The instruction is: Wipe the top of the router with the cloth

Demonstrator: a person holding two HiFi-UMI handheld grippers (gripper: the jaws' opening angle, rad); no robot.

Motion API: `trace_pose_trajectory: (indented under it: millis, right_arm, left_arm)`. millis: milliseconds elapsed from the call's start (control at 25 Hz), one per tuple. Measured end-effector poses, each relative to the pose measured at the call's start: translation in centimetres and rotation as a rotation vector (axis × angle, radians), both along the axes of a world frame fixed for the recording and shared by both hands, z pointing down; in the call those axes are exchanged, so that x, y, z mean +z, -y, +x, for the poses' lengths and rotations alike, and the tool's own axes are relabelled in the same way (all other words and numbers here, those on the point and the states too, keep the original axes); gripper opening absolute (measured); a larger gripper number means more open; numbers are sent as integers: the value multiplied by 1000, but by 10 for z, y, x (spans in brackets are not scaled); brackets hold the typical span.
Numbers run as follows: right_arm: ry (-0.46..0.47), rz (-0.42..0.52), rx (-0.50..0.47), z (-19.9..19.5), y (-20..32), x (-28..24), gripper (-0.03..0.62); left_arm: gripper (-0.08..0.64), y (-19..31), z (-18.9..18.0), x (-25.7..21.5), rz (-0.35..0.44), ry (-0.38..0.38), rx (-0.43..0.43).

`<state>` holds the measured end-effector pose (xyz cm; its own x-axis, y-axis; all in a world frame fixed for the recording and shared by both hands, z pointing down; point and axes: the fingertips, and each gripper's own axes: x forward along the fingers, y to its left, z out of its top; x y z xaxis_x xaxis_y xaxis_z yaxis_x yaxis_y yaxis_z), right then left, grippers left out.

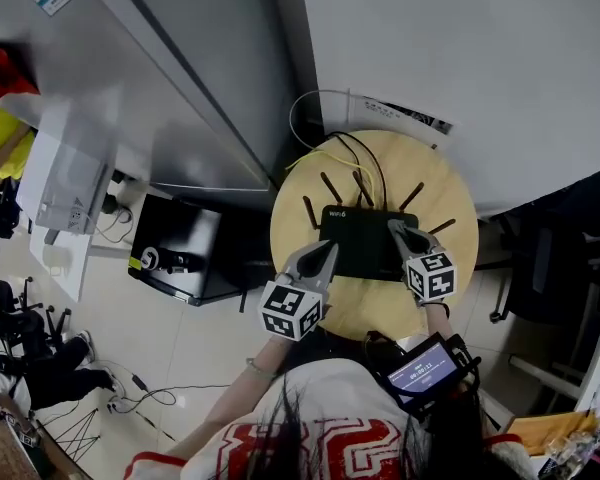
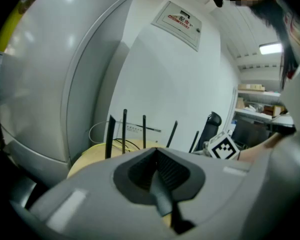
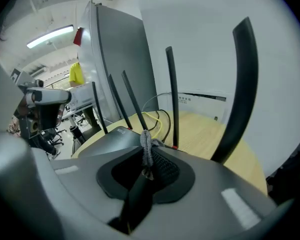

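- At the centre of the head view, the black router (image 1: pixel 365 240) lies on the round counter (image 1: pixel 450 203).
- The right gripper (image 1: pixel 396 230) sits over its right end, jaws pinching a grey cloth (image 3: pixel 146 146).
- The left gripper (image 1: pixel 326 252) is at its left edge, jaws pressed together on nothing.

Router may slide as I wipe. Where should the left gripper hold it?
Probably pinch the router's near-left corner with the left gripper, coming from the front. The body is flat and bare there, while the antennas fan off the back and sides.
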<state>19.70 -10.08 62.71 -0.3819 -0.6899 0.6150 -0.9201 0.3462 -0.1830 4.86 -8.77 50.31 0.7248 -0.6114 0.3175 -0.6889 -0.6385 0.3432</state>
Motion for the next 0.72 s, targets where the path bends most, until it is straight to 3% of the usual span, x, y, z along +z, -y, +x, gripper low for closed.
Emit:
trace_pose_trajectory:
  millis: [360, 720]
  right_arm:
    - [-27, -4, 26, 3, 16, 11, 44]
    - [16, -30, 78, 2, -28, 13, 43]
  left_arm:
    - [0, 0, -19, 8, -26, 17, -64]
    - [0, -6, 1, 8, -25, 2, 17]
